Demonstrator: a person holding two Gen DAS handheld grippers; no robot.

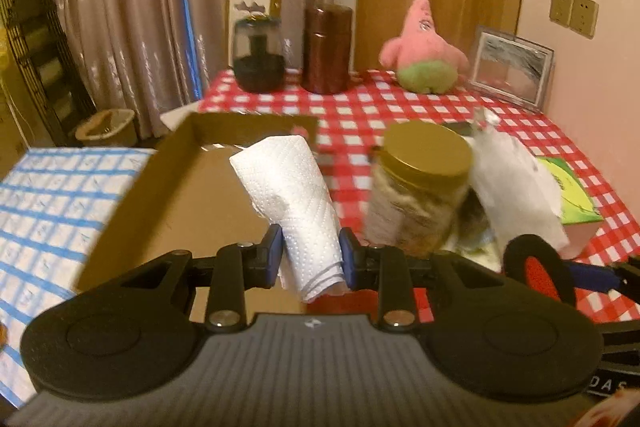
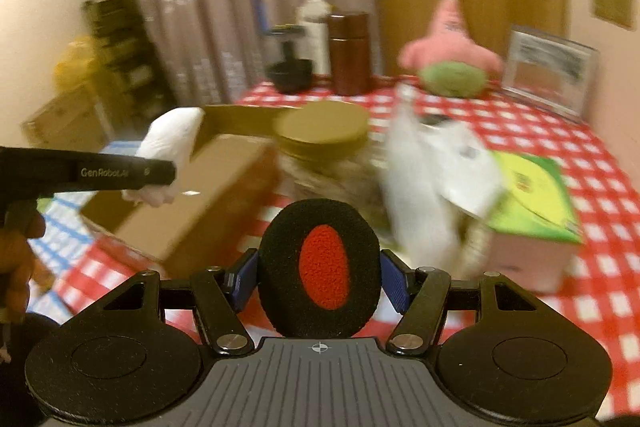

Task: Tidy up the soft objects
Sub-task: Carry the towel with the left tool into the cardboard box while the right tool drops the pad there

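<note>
My left gripper point(image 1: 308, 259) is shut on a folded white paper towel point(image 1: 292, 195) and holds it above the near edge of an open cardboard box point(image 1: 168, 195). The towel also shows in the right wrist view point(image 2: 168, 151), at the left. My right gripper point(image 2: 320, 279) is shut on a round black foam pad with a red centre point(image 2: 320, 267); the pad also shows in the left wrist view point(image 1: 536, 267). A pink and green plush star toy point(image 1: 424, 51) sits at the far side of the table.
A jar with a gold lid point(image 1: 424, 183), a white plastic bag point(image 1: 512, 187) and a green-topped tissue box point(image 2: 536, 211) stand on the red checked tablecloth point(image 1: 400, 107). A brown canister point(image 1: 326, 47), a dark glass jar point(image 1: 258, 55) and a picture frame point(image 1: 510, 67) stand at the back.
</note>
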